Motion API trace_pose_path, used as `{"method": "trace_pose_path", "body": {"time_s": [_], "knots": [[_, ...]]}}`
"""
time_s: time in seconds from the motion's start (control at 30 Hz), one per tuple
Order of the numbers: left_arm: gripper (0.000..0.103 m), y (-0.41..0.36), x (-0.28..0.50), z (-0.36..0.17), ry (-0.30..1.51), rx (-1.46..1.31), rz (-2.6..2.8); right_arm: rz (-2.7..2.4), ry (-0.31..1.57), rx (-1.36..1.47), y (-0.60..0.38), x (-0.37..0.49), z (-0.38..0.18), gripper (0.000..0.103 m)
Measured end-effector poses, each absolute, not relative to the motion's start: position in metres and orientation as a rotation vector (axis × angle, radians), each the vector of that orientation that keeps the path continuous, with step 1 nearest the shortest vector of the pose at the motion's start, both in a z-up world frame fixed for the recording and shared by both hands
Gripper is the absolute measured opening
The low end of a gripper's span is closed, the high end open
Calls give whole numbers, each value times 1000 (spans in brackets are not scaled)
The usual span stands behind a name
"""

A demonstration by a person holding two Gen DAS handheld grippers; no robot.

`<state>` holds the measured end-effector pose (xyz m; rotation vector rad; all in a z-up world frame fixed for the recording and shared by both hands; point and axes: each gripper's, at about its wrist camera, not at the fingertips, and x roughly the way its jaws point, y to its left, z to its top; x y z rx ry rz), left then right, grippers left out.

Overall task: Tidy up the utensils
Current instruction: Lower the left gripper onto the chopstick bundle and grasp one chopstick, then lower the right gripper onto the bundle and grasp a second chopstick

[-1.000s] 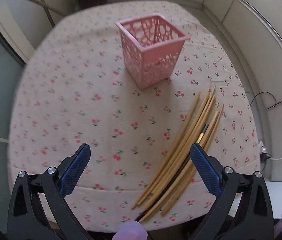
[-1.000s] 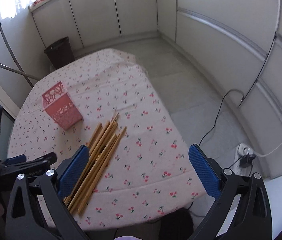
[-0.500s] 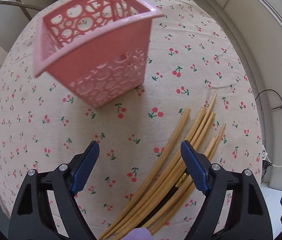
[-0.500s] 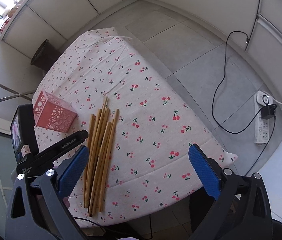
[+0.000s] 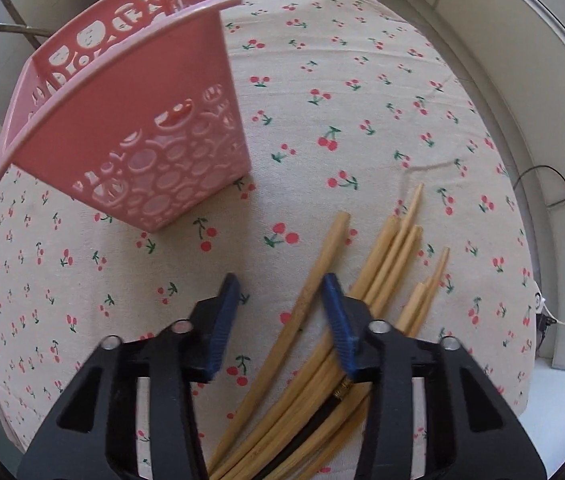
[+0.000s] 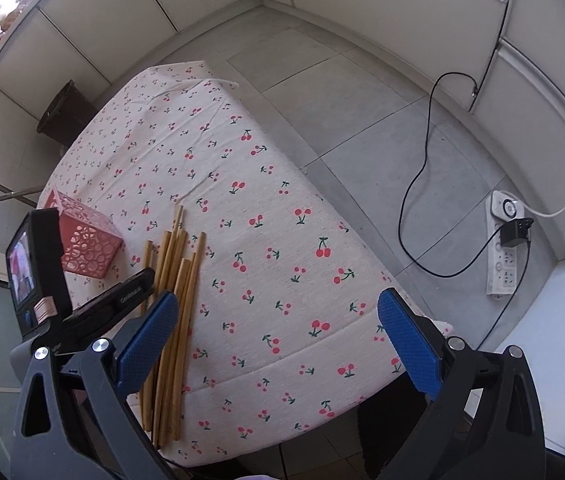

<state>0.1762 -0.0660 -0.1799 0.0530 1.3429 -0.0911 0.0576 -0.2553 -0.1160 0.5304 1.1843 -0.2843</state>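
The left gripper [image 5: 280, 312] points steeply down at the tabletop [image 5: 362, 92] and its jaws are closing, now fairly narrow, with one chopstick [image 5: 302, 304] running up between the blue pads; the pads do not yet seem to press on it, so it reads as a grasp in progress rather than a hold. That single stick lies a little apart from the rest of the bundle of chopsticks [image 5: 386, 264], which fans out just to its right, partly under the gripper's right finger, with a darker stick among the pale ones lower down. Beyond the gripper, up and to the left, the pink basket [image 5: 130, 120] stands upright on the cherry-print cloth, near the sticks but not touching them, and nothing can be seen inside it. The right gripper [image 6: 278, 332] hangs with its jaws wide and nothing between them, over the near edge of the tabletop, the bundle just beside its left finger. The step in hand looks like picking the first chopstick for the basket. The next move likely calls for finishing the squeeze on that one stick without catching its neighbours, lifting it clear, tipping it upright and lowering it through the basket's open top; a thin round stick may roll or pivot in the pads.
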Motion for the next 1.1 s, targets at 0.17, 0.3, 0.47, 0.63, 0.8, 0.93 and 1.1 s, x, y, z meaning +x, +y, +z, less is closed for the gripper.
{"method": "trace_pose_path", "body": {"time_s": [0.17,0.3,0.47,0.63,0.8,0.93,1.1], "knots": [[11,-52,154,-177,1337,-4,-143,-254,1278,678,-261,66,-141,97],[7,-25,141,-168,1336,-8,-129,-253,1318,765,-256,83,-158,93],[7,6,120,-127,1242,-31,-160,-234,1360,709,-232,113,-173,53],[7,25,108,-100,1168,-47,-190,-279,1381,671,-216,127,-193,34],[7,36,113,-87,1156,-64,-213,-290,1355,692,-214,134,-191,31],[7,38,115,-88,1165,-74,-212,-302,1361,657,-207,135,-193,31],[7,38,115,-91,1168,-72,-213,-307,1357,635,-197,137,-193,34]]}}
